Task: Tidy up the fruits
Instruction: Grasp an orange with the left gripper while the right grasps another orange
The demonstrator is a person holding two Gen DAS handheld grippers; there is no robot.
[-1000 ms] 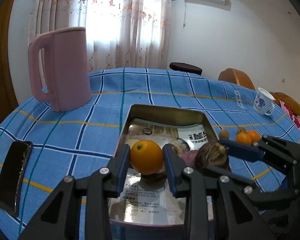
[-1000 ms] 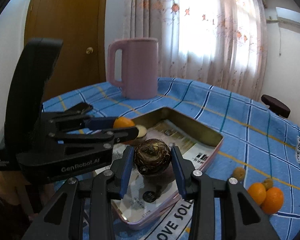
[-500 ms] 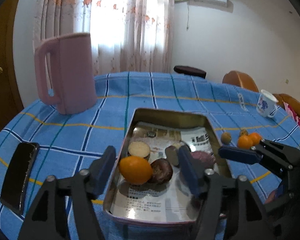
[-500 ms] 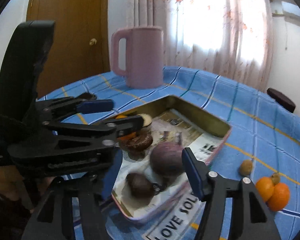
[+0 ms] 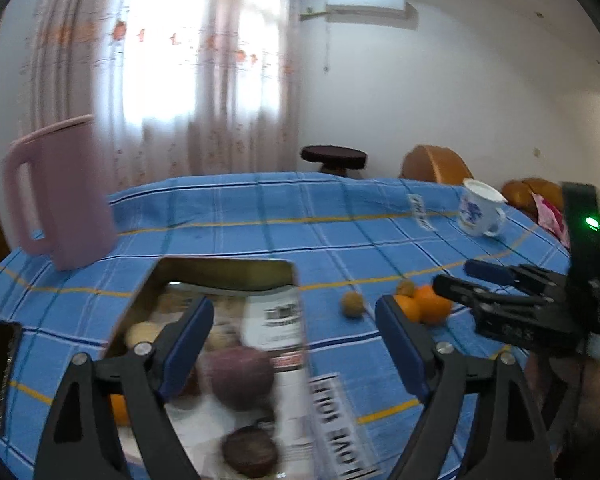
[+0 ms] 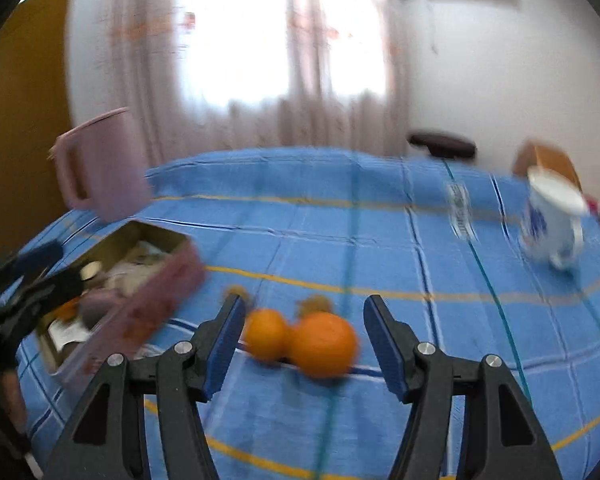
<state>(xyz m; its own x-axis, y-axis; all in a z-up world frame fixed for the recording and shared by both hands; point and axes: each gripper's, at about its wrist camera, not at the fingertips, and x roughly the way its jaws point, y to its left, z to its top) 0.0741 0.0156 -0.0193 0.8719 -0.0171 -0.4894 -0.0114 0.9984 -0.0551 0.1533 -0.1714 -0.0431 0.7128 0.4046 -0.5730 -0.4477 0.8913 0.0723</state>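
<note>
Your table (image 5: 260, 216), under its blue checked cloth, fills both views, and the largest change across it is where you are aimed: a second ago both tools sat over the tin tray (image 5: 220, 270), and now the tray has slid to the lower left of the left wrist view and to the far left edge of the right wrist view (image 6: 156, 304). The pink jug (image 5: 64, 196) stands beyond the tray, well apart from the fruit, and the white cup with blue print (image 5: 478, 212) stands toward the far right of the cloth. Your left gripper (image 5: 294, 344) held an orange over the tray a second ago; its jaws have just been opening and now stand wide with nothing between them, and that orange (image 5: 118, 408) lies in the tray at its near left, partly hidden behind the left finger. Your right gripper (image 6: 304, 336) was clamped on a dark round fruit then; its jaws have just opened partway, now empty, and purple fruit (image 5: 240, 376) with a darker one (image 5: 250, 452) rest on the printed paper lining the tray. The right gripper now hangs just short of the two oranges on the cloth (image 6: 304, 342), which touch each other and are framed between its fingers without contact. Two small brown fruits (image 5: 352, 304) lie just beside them; blur hides their kind.
</note>
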